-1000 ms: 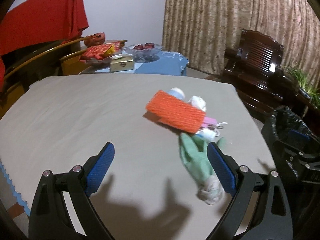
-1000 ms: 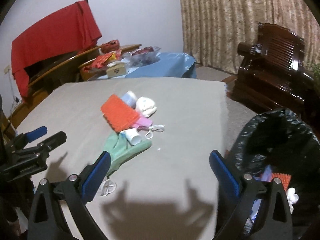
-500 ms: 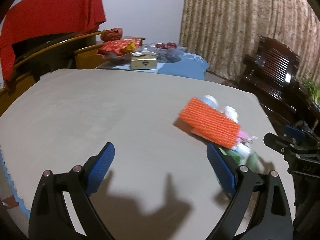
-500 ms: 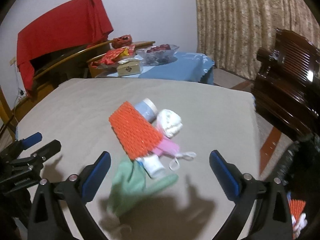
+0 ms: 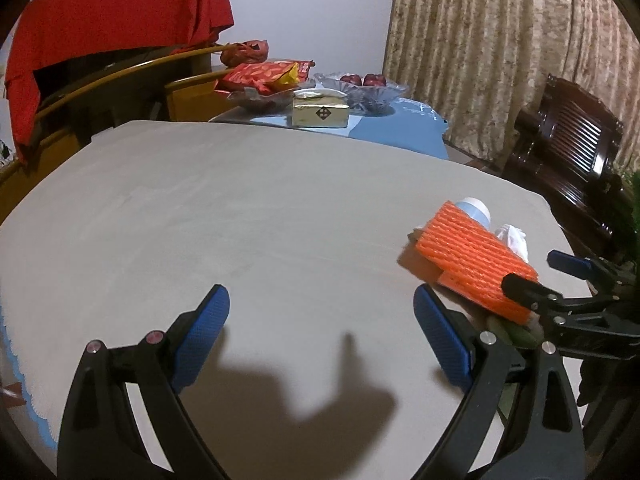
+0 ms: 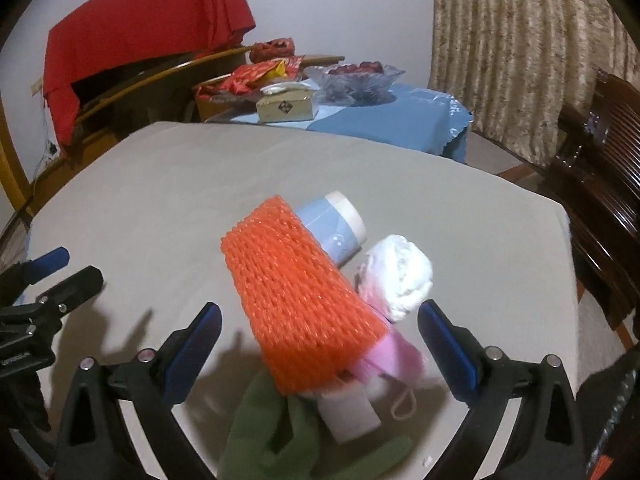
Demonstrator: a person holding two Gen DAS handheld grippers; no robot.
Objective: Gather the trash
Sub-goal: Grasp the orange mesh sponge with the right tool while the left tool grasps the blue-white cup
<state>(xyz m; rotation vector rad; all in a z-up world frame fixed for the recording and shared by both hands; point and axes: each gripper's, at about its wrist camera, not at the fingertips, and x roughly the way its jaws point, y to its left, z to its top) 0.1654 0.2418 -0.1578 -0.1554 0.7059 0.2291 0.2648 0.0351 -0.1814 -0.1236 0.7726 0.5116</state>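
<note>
On the grey table point(image 6: 168, 184), a heap of trash near the right edge; topmost and biggest, an orange foam net point(image 6: 298, 296) lying tilted over a green glove point(image 6: 272, 436); just behind, a pale blue cup point(image 6: 340, 228) on its side; beside it, a white crumpled tissue point(image 6: 404, 276) touching a pink mask point(image 6: 390, 354); underneath, a small white cup point(image 6: 348, 412). Right gripper point(image 6: 320, 350) spread wide around the heap, grasping nothing; left gripper point(image 5: 322, 332) likewise released, over bare table, heap off to its right.
</note>
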